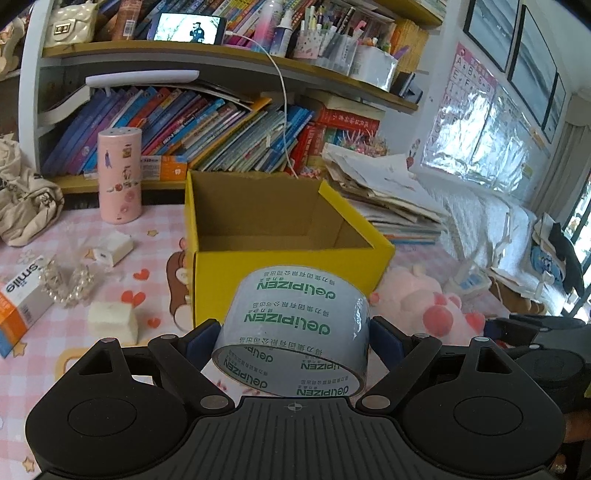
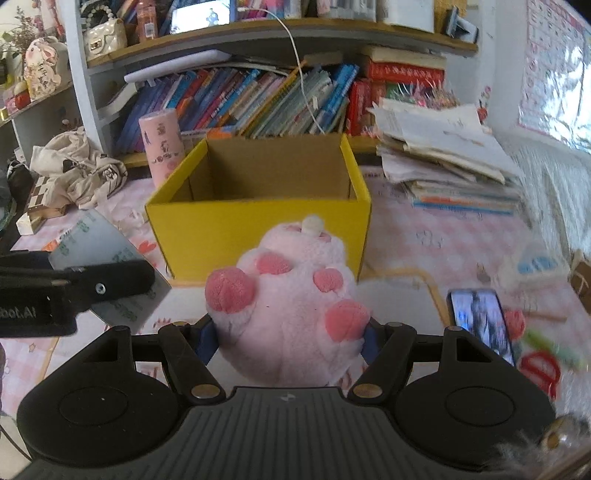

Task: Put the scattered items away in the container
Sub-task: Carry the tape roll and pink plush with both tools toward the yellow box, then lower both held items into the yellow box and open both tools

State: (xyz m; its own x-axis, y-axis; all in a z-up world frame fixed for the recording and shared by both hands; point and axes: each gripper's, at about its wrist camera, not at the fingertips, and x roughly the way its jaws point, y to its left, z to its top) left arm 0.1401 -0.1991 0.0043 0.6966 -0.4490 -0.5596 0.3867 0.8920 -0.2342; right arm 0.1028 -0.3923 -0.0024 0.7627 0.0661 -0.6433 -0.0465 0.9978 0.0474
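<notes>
The left gripper [image 1: 293, 341] clamps a roll of tape [image 1: 295, 325] between its blue pads, the roll wrapped in grey film printed over and over in green with "deli PIZEN" and Chinese characters, seen upside down. The right gripper [image 2: 290, 338] squeezes a pink plush paw [image 2: 291, 295] with darker pink toe pads; its jaws are pressed into the fluff on both sides. Both loads sit just on the near side of the yellow cardboard box [image 1: 258, 273], open-topped, with nothing visible in the part of its plain brown inside that shows.

On the pink checked tablecloth [image 1: 155, 266], left of the box, lie two white foam blocks [image 1: 112, 319], a crumpled clear wrapper, and an orange and white carton [image 1: 20, 299] reading "smile". Near right in the right wrist view lie a phone [image 2: 480, 321] with its screen lit and red-handled scissors [image 2: 541, 369].

Farther left stands a pink cylindrical tin [image 1: 120, 175] with stickers. Right of the box is a stack of papers [image 2: 439, 151]. At the far edge a bookshelf [image 1: 207, 125] holds leaning books, and above it another lit phone [image 1: 188, 27] is on a white cable.
</notes>
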